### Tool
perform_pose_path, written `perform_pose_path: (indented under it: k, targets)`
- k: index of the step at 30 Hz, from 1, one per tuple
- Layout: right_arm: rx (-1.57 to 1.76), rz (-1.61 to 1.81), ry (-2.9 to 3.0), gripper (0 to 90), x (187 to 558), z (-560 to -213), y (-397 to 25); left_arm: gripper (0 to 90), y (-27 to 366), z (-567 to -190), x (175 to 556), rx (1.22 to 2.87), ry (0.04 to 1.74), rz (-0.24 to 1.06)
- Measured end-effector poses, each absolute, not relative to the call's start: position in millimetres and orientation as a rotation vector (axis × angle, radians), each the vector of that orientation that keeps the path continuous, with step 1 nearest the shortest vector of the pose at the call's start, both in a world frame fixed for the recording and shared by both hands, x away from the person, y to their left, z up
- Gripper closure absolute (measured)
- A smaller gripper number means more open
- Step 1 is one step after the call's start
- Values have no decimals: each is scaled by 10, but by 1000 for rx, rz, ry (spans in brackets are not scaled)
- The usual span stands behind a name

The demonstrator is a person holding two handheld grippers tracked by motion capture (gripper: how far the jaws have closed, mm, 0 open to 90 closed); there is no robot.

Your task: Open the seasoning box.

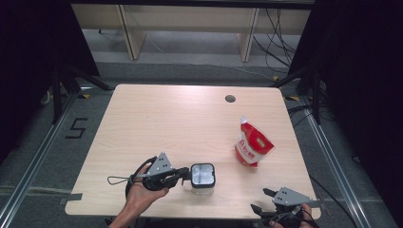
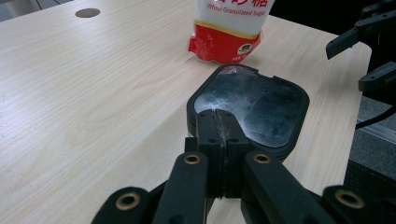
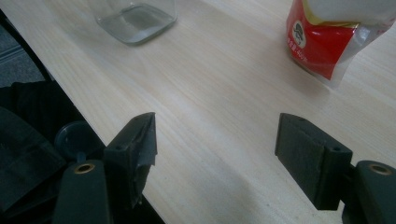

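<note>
**Left gripper pinched on the jar's lid rim, right gripper wide open at the table edge**

Your left gripper [image 1: 183, 175] sits at the near left-centre of the table [image 1: 157, 123], its jaws brought together at the near edge of the jar [image 1: 203, 175]. In the left gripper view the two black jaws meet with almost no gap, pressed on the rim of the black-framed lid [image 2: 261, 105], whose clear panel is dusted with white. The jar stands upright on the wood; in the right gripper view its glass base [image 3: 135, 18] rests flat on the table.

Your right gripper [image 1: 266, 199] is at the near right edge of the table, well apart from the jar. Its jaws stand wide apart with nothing between them but bare wood.

The red-and-white sugar pouch [image 1: 252, 146] lies on the right half of the table, beyond the jar and not touching it. A round cable hole [image 1: 230, 99] sits near the far edge.
</note>
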State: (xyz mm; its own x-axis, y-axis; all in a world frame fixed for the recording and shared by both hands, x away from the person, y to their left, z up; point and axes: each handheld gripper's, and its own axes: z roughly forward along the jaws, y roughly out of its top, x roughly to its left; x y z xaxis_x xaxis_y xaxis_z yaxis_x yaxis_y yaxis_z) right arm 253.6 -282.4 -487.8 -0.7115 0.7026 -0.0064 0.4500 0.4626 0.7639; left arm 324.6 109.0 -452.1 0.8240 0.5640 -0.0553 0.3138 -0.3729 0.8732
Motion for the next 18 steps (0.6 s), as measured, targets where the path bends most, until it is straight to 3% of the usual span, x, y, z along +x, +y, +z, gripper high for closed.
perform_pose_path:
  k: [13, 18]
  targets:
    - [904, 1208, 2375, 376, 2543, -4844, -2713, 887, 1104, -4543, 3232, 1967, 662, 310]
    - [842, 1248, 2348, 470, 2564, -4789, -2634, 887, 1104, -4554, 3227, 1950, 679, 298]
